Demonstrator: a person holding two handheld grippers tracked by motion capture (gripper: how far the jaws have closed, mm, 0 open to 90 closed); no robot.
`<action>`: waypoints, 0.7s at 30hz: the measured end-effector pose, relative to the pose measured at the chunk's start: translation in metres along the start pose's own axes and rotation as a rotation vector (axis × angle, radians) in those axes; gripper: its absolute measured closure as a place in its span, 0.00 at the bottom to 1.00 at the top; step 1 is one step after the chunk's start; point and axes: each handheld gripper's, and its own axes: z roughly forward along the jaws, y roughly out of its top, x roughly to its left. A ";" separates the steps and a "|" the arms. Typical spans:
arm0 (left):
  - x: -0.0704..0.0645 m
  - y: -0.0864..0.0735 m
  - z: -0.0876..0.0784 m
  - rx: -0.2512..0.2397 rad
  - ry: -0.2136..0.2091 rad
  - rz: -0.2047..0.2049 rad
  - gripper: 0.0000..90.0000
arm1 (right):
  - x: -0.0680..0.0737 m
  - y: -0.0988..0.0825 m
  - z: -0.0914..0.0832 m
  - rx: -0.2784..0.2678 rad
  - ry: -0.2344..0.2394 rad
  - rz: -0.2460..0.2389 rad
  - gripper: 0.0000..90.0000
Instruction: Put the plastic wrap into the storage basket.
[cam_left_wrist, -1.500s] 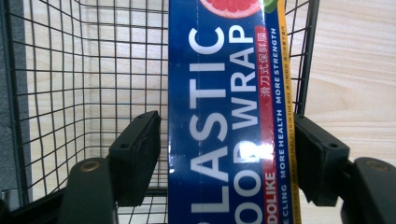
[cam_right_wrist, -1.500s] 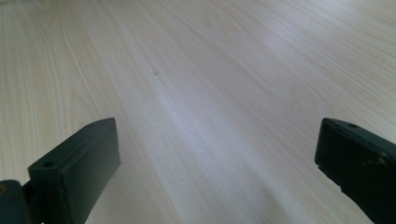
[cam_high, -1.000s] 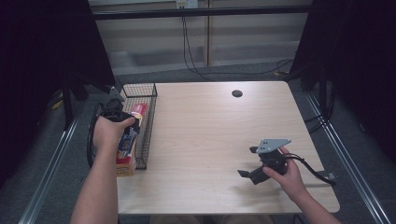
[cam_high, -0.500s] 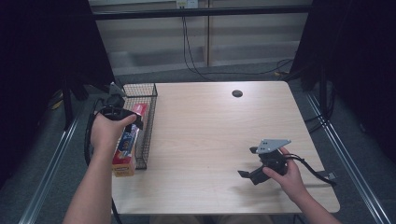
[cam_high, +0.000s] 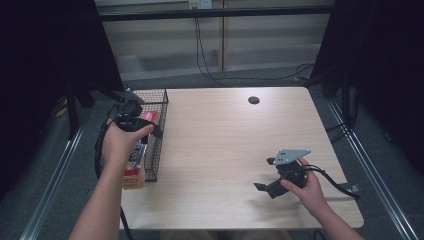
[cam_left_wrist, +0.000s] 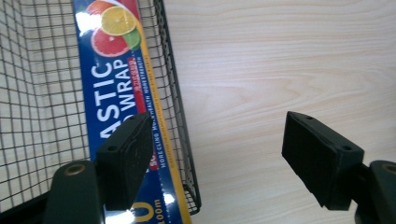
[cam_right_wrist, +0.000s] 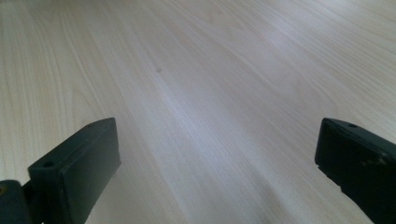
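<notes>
Compared with a second before, the left hand had lifted off the box and moved a little toward the far end of the wire basket, and the box had stayed down in the basket. The left gripper was let go of the box: its two black jaws stood apart with nothing between them. In the left gripper view the gripper looked down from above, with one jaw over the box and the other jaw over the bare table, so the basket's side wall ran between them. The left forearm reached forward along the table's left edge, and the hand wrapped around the gripper's body from above. The right hand had not moved. It rested low near the table's front right part and held the right gripper, which pointed toward the left. Its jaws were wide apart with nothing in them, and in the right gripper view the gripper had just bare wood in front of it. The plastic wrap box lay flat inside the basket, right under the left gripper. It was long and thin. Its long side ran along the basket's wall, from the near end to the far end, and the printed face with the fruit picture looked up.
</notes>
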 end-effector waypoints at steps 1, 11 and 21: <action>-0.001 0.000 0.000 -0.008 -0.004 0.003 0.28 | 0.000 0.000 0.000 0.001 0.000 0.000 0.00; -0.015 -0.003 -0.002 -0.061 -0.041 0.053 0.28 | 0.000 0.000 0.000 0.004 0.003 -0.005 0.00; -0.032 -0.007 0.003 -0.091 -0.087 0.103 0.28 | 0.000 0.000 0.000 0.004 0.001 -0.005 0.00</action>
